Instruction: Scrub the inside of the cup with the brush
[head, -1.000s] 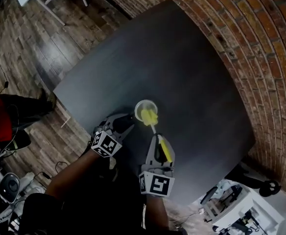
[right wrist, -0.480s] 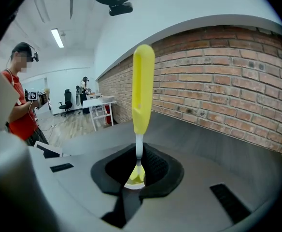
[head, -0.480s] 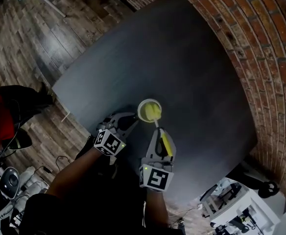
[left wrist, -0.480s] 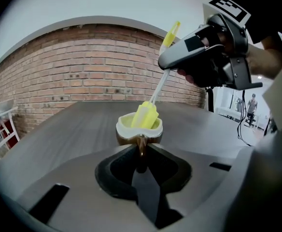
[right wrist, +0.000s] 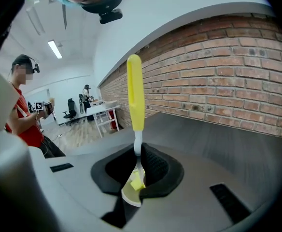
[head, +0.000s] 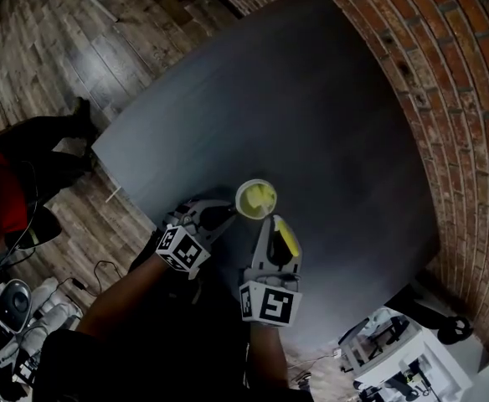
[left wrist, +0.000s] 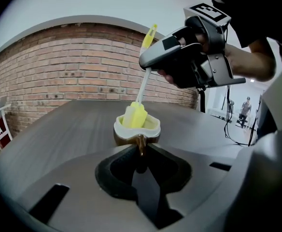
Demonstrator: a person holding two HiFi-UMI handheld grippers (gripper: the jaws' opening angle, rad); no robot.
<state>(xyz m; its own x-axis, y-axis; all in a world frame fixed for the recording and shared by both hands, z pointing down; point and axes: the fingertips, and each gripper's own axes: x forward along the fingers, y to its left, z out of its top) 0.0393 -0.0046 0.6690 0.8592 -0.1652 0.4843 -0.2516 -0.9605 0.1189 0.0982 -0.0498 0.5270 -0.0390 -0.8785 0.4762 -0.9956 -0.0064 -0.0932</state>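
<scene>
A small cup [head: 256,198] with a pale rim stands on the dark table [head: 311,107]. My left gripper [head: 223,213] is shut on the cup's handle [left wrist: 140,145] from the near left. In the left gripper view the cup [left wrist: 150,127] sits just past the jaws. My right gripper [head: 270,224] is shut on the brush's white stem, and the yellow brush handle [right wrist: 135,93] sticks up past the jaws. The yellow sponge head [left wrist: 135,115] sits inside the cup. In the right gripper view the cup [right wrist: 127,193] shows below the closed jaws.
A curved brick wall [head: 445,99] runs along the table's far right side. The table's left edge [head: 110,166] drops to wooden floor, where a person in red [head: 2,199] stands. White furniture [head: 412,358] and cables lie at the lower right.
The right gripper has closed in on the cup, and the sponge head now sits lower inside it. The left gripper keeps its hold on the handle.
</scene>
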